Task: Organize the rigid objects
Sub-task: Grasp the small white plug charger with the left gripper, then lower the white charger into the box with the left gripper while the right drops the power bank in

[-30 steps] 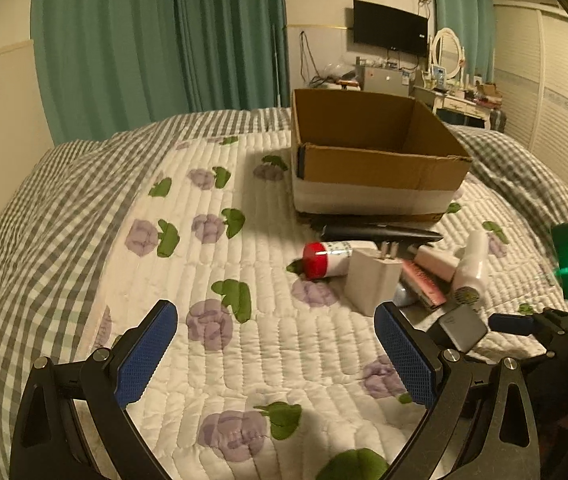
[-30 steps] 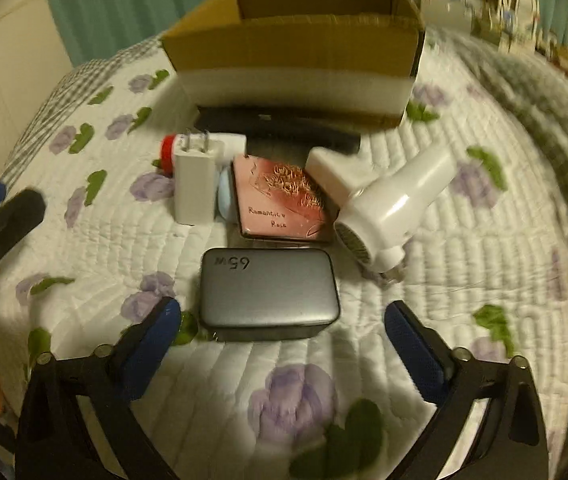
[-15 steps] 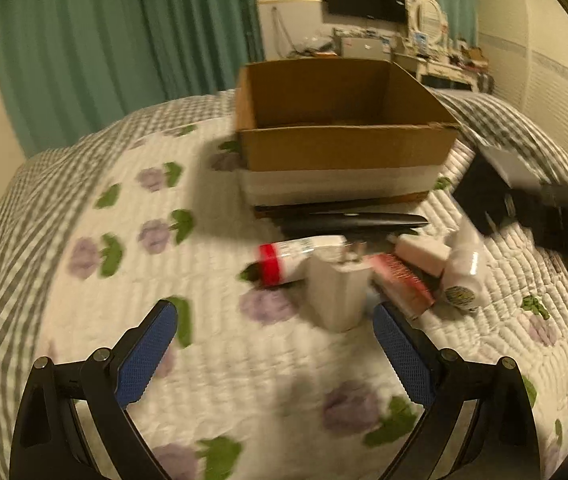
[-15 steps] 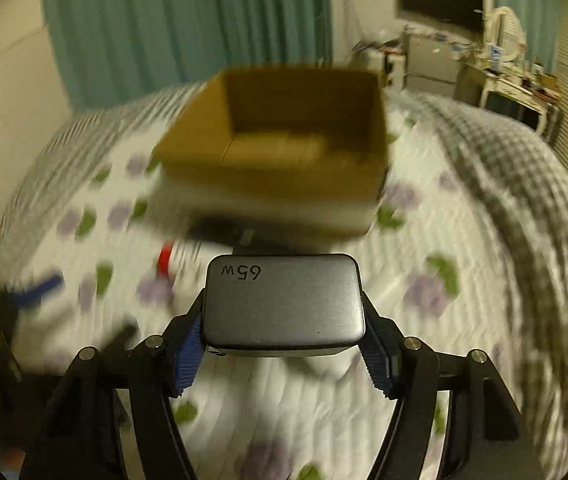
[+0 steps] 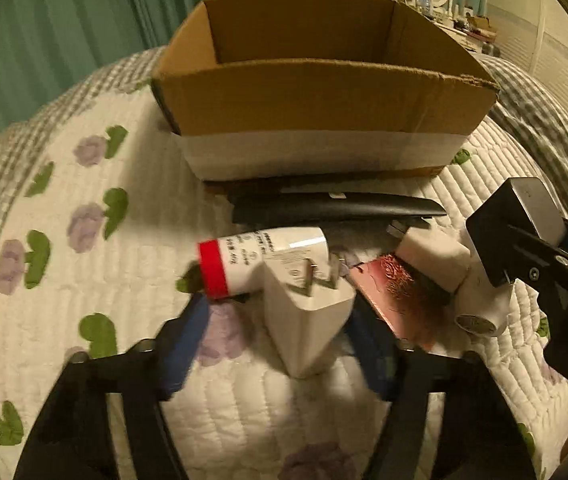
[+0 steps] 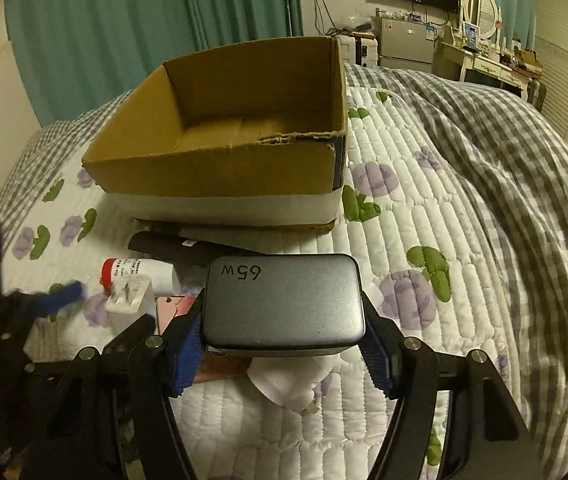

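Quilted bed (image 6: 424,184) under teal curtains (image 6: 123,20), open cardboard box (image 6: 219,132) mid-bed with bare quilt right of it, right gripper (image 6: 284,340) clamped on grey charger (image 6: 284,304) in front of box, left gripper (image 5: 279,344) closing around white plug (image 5: 308,320), pads not visibly touching.

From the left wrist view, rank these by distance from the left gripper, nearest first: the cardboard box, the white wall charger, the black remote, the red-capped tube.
1. White wall charger: standing between the jaws of the left gripper, which have just been closing around it.
2. Red-capped tube: lying just behind the charger, to the left.
3. Black remote: lying crosswise beyond the tube.
4. Cardboard box: farthest, behind the remote.
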A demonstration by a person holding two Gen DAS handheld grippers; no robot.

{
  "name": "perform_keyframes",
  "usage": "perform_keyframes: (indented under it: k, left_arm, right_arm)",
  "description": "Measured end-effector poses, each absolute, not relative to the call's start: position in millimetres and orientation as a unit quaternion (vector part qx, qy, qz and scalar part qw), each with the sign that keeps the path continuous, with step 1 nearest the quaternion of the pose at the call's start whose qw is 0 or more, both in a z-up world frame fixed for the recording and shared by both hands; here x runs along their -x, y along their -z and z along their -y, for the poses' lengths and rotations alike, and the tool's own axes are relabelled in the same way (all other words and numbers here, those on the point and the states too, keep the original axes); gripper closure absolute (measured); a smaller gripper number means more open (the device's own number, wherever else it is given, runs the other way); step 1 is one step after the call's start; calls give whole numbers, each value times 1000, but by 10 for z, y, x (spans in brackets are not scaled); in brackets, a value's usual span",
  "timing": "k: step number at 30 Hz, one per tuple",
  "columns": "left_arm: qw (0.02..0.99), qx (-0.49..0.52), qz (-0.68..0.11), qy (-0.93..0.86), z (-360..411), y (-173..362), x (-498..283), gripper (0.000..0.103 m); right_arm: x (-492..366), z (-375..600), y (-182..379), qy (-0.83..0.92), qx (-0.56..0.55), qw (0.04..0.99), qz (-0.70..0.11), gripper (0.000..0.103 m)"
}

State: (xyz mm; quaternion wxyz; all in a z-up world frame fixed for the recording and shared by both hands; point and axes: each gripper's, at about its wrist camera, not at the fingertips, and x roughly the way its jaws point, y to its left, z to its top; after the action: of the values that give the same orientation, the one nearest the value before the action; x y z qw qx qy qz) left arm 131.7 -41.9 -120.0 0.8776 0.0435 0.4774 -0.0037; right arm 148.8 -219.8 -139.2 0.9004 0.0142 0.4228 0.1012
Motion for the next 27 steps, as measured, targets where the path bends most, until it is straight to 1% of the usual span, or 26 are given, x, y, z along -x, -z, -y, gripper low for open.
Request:
perform_keyframes:
  k: [1, 2, 7, 11, 17, 23, 27]
  left_arm:
    - [878, -44, -477, 12, 433, 1195, -1308, 51]
    - [878, -44, -476, 25, 458, 1183, -1288, 68]
    - [886, -51, -461, 17, 510, 1072, -1173, 73]
    - [899, -33, -436, 17, 467, 823, -1029, 75]
    - [919, -23, -394, 13, 378, 375, -1005, 75]
    - [940, -11, -341, 20, 298, -193, -1202, 75]
    - [948, -20, -318, 20, 315, -430, -1465, 75]
  right_arm:
    - [-1486, 2197, 1389, -101, -14, 901, -422, 36]
    - [-1478, 2195, 1385, -101, -14, 901, -421, 36]
    - [-1405, 2180, 1321, -103, -6, 905, -413, 36]
    - [-1332, 2201, 1192, -104, -7, 911, -399, 36]
    - [-1258, 2221, 943, -103, -1, 922, -374, 36]
    - [-1409, 2232, 512, -118, -10, 932, -341, 36]
    - [-1686, 2213, 100, -128, -7, 943, -308, 36]
